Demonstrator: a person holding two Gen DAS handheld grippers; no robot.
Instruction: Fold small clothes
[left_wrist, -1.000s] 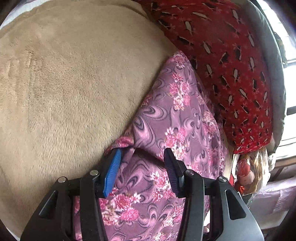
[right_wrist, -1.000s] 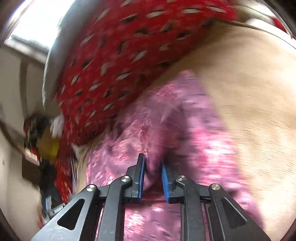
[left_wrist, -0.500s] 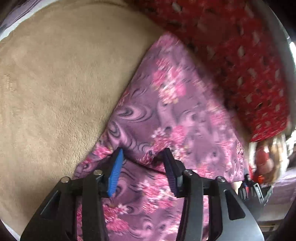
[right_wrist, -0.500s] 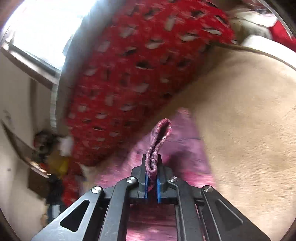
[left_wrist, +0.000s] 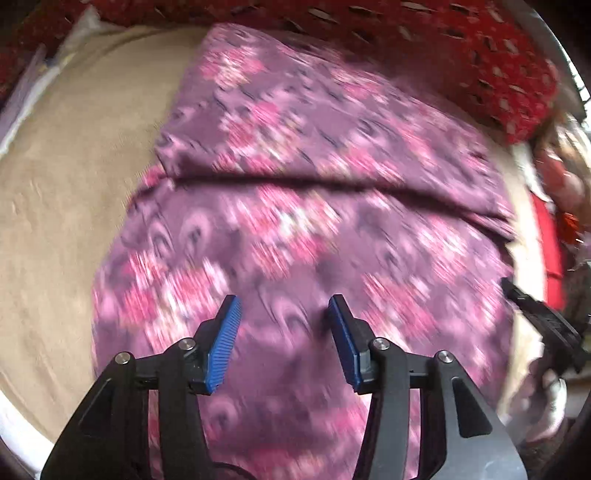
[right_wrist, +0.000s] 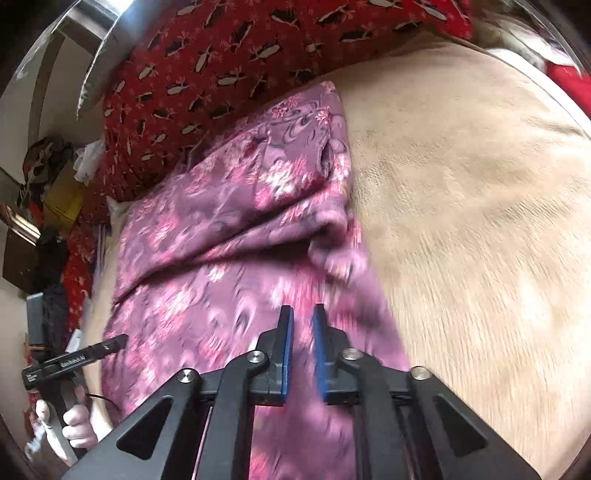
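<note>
A purple floral garment (left_wrist: 314, 129) lies on a beige blanket (left_wrist: 66, 206), folded over itself, with the upper layer's edge running across its middle. My left gripper (left_wrist: 283, 301) hovers over the near half with its jaws opening and only cloth below, nothing between the pads. In the right wrist view the same garment (right_wrist: 221, 221) shows a bunched fold near its right edge. My right gripper (right_wrist: 303, 310) is just above the cloth; its jaws are opening by a narrow gap and hold nothing. The picture is blurred by motion.
A red patterned cloth (left_wrist: 461, 48) (right_wrist: 221, 55) borders the garment's far side. The beige blanket (right_wrist: 480, 221) stretches out beside the garment. The other gripper's black finger (right_wrist: 74, 360) and a hand (right_wrist: 74, 421) show at the left edge. Clutter (right_wrist: 55, 184) sits beyond the bed.
The right gripper pinched a fold of the garment half a second ago and has let it go; the fold now lies on the garment. The left gripper has pulled back and rolled.
</note>
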